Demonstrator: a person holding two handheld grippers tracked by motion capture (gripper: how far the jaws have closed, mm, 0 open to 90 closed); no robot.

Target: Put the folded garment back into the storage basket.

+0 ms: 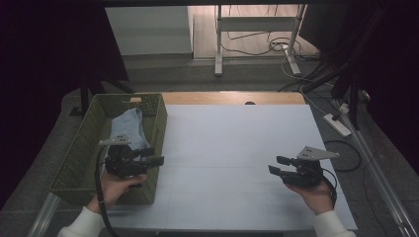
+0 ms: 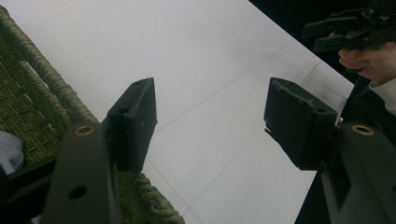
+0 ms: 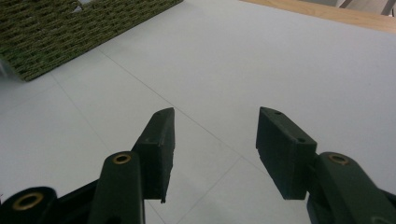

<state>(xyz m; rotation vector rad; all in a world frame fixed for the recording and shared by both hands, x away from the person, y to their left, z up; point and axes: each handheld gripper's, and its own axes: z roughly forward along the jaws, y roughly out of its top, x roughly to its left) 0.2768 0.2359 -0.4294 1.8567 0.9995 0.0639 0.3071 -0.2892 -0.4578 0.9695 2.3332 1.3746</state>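
Note:
A green woven basket [image 1: 86,143] stands on the left of the white table [image 1: 232,143], with a folded light-blue cloth [image 1: 129,126] lying inside it. My left gripper [image 1: 157,157] hovers over the basket's right wall near its front corner, jaws open and empty; in the left gripper view its gripper [image 2: 210,105] points across the table past the basket's rim [image 2: 51,88]. My right gripper [image 1: 276,165] is held above the table's right front part, pointing left, open with nothing between its fingers. In the right gripper view its gripper [image 3: 215,135] faces the basket wall [image 3: 70,28] far off.
A wooden strip [image 1: 232,97] runs along the table's far edge. Beyond it stand a frame's metal legs [image 1: 218,44] amid floor cables, and a power strip [image 1: 337,124] lies on the floor at the right. The other hand with its gripper [image 2: 350,30] shows top right in the left gripper view.

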